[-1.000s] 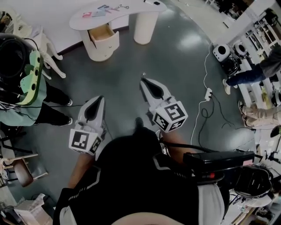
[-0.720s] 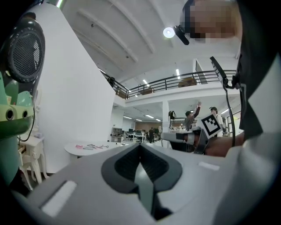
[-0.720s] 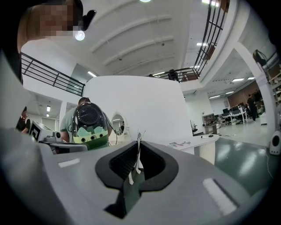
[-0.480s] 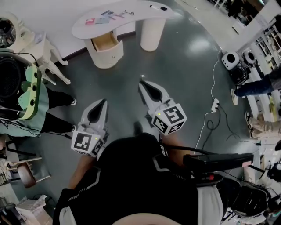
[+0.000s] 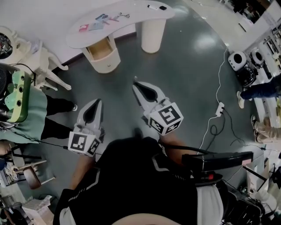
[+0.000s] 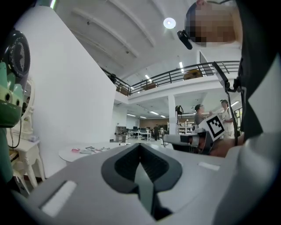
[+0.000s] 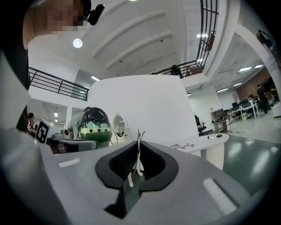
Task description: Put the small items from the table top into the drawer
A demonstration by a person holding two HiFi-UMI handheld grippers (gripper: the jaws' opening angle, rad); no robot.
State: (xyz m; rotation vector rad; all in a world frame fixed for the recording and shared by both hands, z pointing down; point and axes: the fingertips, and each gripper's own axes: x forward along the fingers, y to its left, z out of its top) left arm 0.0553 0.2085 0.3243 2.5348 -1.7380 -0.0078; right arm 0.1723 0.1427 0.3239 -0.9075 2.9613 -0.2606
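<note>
The white curved table (image 5: 145,11) stands ahead, with small items on top: a pink one (image 5: 83,27), a bluish one (image 5: 100,19) and dark ones (image 5: 163,7). Its drawer (image 5: 102,49) hangs open below. Both grippers are held level over the floor, well short of the table. My left gripper (image 5: 98,101) (image 6: 140,146) is shut with nothing between its jaws. My right gripper (image 5: 135,81) (image 7: 139,139) is shut on a thin white item (image 7: 138,154) that sticks up past the tips. The table top (image 7: 206,140) lies beyond it.
A person in a green top (image 5: 26,110) stands at the left, next to a white carved chair (image 5: 44,66). Cables (image 5: 217,114) and a power strip lie on the grey floor at the right, with white devices (image 5: 239,59) beyond them.
Both grippers have travelled forward over the floor, and the table and open drawer now sit lower and nearer in the head view. The jaws look the same.
</note>
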